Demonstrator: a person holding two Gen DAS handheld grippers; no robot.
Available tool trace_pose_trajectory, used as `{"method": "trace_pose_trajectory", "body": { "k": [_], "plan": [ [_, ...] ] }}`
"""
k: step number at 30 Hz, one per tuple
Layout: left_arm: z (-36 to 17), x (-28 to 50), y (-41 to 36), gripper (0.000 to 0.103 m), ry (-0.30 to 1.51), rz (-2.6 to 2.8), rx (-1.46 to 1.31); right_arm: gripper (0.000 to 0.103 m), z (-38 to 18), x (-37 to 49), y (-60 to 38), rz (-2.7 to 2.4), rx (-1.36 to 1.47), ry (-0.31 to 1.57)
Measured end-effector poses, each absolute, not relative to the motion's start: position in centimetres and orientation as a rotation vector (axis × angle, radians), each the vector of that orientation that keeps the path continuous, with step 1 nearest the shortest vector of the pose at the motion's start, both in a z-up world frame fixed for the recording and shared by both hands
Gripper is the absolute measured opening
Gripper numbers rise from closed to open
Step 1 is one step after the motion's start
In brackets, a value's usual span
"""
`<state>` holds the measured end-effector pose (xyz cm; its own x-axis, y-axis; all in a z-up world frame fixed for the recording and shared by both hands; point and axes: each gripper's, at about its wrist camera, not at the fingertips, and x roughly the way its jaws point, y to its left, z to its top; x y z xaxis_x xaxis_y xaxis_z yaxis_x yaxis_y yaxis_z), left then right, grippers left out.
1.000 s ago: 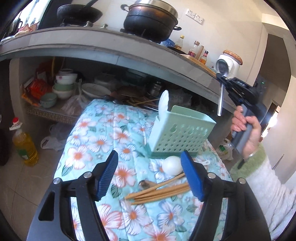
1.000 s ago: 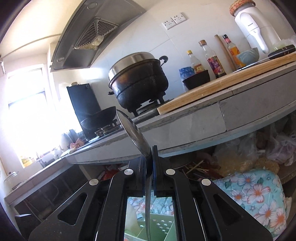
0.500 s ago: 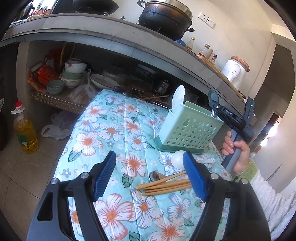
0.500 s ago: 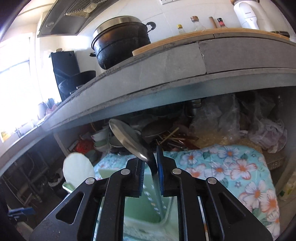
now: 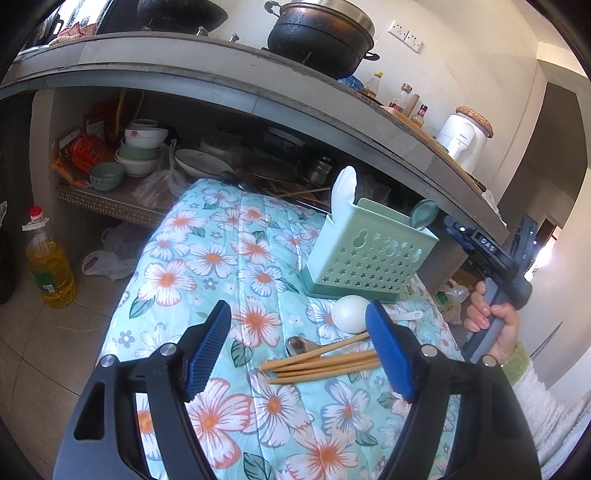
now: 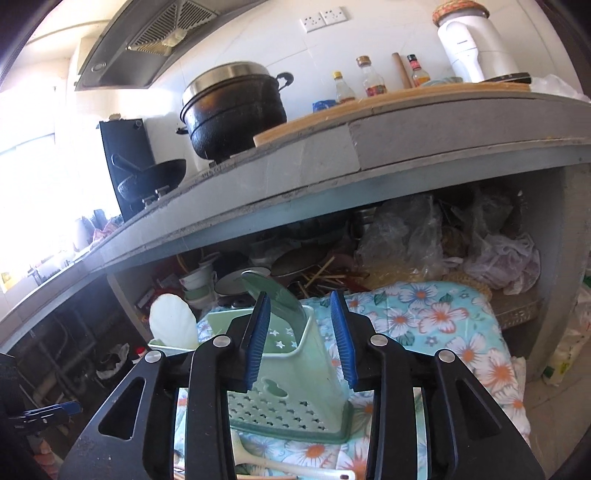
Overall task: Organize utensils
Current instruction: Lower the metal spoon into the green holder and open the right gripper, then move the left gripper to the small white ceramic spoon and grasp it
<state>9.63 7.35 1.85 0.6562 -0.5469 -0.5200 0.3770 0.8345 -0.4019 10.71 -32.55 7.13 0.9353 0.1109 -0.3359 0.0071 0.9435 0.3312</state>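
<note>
A pale green perforated utensil holder (image 5: 369, 254) (image 6: 295, 354) stands on the floral tablecloth (image 5: 207, 258). A white spoon (image 5: 343, 184) (image 6: 171, 321) and a metal spoon (image 5: 424, 214) (image 6: 273, 291) stand upright in it. My right gripper (image 6: 300, 299) hovers over the holder's corner. Its jaws are opening, and the metal spoon's bowl rises between them, free of the pads. My left gripper (image 5: 297, 317) stands open above the cloth. Before it lie several wooden chopsticks (image 5: 321, 365), a second metal spoon (image 5: 299, 345) and a white spoon (image 5: 351, 310).
A concrete counter (image 5: 221, 70) overhangs the table's far side, carrying a black pot (image 5: 317, 29), a wok, bottles and a white jar (image 5: 461, 136). The shelf beneath holds stacked bowls (image 5: 142, 147), plates and plastic bags. An oil bottle (image 5: 48, 266) stands on the floor at left.
The right gripper came down with the metal spoon, set it into the holder and its jaws parted from it. The left gripper stayed open over the chopsticks.
</note>
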Motion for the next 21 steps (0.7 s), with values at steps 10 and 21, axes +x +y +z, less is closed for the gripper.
{"method": "trace_pose_trajectory", "body": {
  "k": [10, 21],
  "plan": [
    [1.6, 9.3, 6.1, 0.073, 0.694, -0.529, -0.235, 0.041, 6.5, 3.9, -32.1, 0.038, 0.338, 0.430],
    [-0.2, 10.4, 3.0, 0.073, 0.792, -0.486, -0.189, 0.048, 1.0, 0.8, -29.2, 0.047, 0.391, 0.647]
  ]
}}
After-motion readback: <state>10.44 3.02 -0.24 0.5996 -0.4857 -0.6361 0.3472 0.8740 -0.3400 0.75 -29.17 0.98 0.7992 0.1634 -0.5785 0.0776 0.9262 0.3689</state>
